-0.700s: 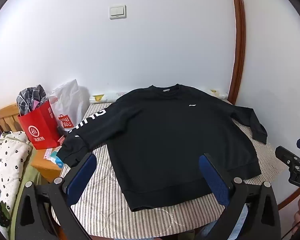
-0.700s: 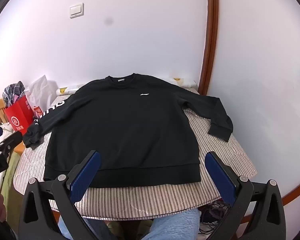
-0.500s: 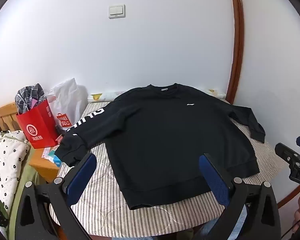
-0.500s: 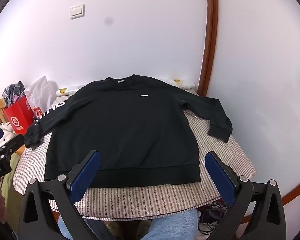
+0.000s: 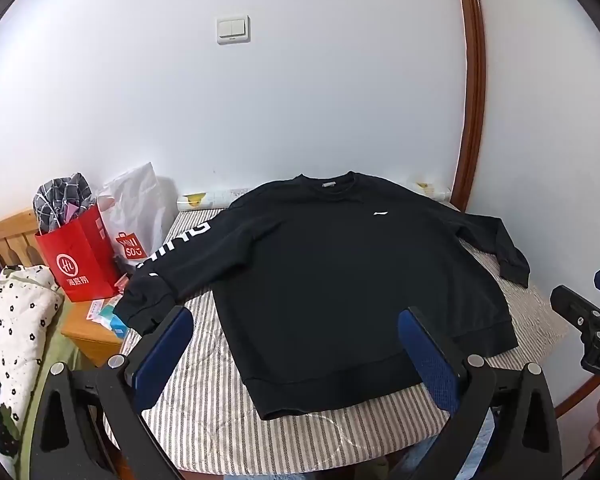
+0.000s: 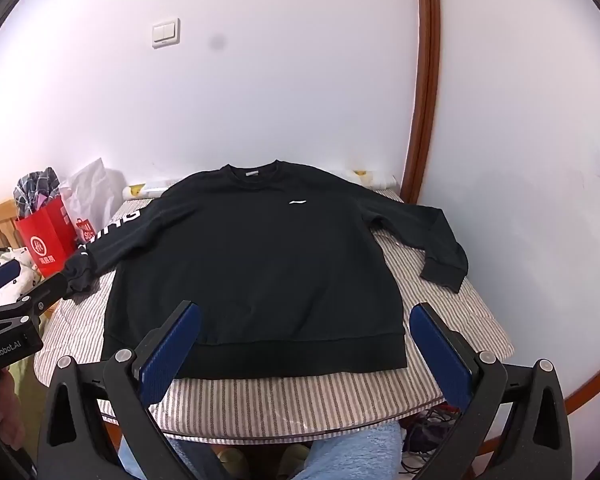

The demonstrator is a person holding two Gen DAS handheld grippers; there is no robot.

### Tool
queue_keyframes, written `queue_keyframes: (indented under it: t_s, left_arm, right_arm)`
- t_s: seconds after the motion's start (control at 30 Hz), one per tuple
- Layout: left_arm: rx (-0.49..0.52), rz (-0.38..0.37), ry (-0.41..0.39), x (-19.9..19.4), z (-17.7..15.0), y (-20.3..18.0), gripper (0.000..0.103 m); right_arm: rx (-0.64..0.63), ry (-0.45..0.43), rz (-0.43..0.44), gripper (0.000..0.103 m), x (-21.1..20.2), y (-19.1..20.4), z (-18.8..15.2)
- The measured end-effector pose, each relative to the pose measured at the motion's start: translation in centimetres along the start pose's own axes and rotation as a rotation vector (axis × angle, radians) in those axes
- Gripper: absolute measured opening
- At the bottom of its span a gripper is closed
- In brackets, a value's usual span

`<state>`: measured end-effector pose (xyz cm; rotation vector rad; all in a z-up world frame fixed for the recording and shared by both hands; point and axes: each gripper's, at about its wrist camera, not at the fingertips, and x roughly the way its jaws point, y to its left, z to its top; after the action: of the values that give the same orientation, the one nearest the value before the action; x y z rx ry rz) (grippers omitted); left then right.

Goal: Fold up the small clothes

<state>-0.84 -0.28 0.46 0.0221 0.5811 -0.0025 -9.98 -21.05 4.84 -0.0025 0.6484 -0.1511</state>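
A black sweatshirt [image 5: 340,280] lies flat, front up, on a striped table [image 5: 204,412], collar toward the wall and both sleeves spread out. It also shows in the right wrist view [image 6: 252,260] on the same table [image 6: 292,400]. Its left sleeve with white letters hangs over the table's left edge. My left gripper [image 5: 296,344] is open and empty, held above the hem's left part. My right gripper [image 6: 306,338] is open and empty, held above the hem's middle. Each gripper shows at the edge of the other's view.
A red paper bag [image 5: 80,256] and a white plastic bag [image 5: 136,212] stand on a wooden cabinet [image 5: 88,336] left of the table. A spotted white cloth [image 5: 8,328] lies further left. The wall is close behind. My knees [image 6: 340,452] are under the front edge.
Both views have shifted slightly; the sweatshirt sits a little lower and nearer in the left wrist view. Both grippers stay open and empty.
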Motion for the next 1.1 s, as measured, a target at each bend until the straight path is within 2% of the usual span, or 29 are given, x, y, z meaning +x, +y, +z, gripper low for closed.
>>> queue_keyframes:
  t_s: [1.1]
  left_arm:
    - [-0.014,0.005,0.006,0.01,-0.17,0.77,0.103]
  right_arm:
    - [0.006,-0.004,0.005,0.103,0.41,0.55,-0.44]
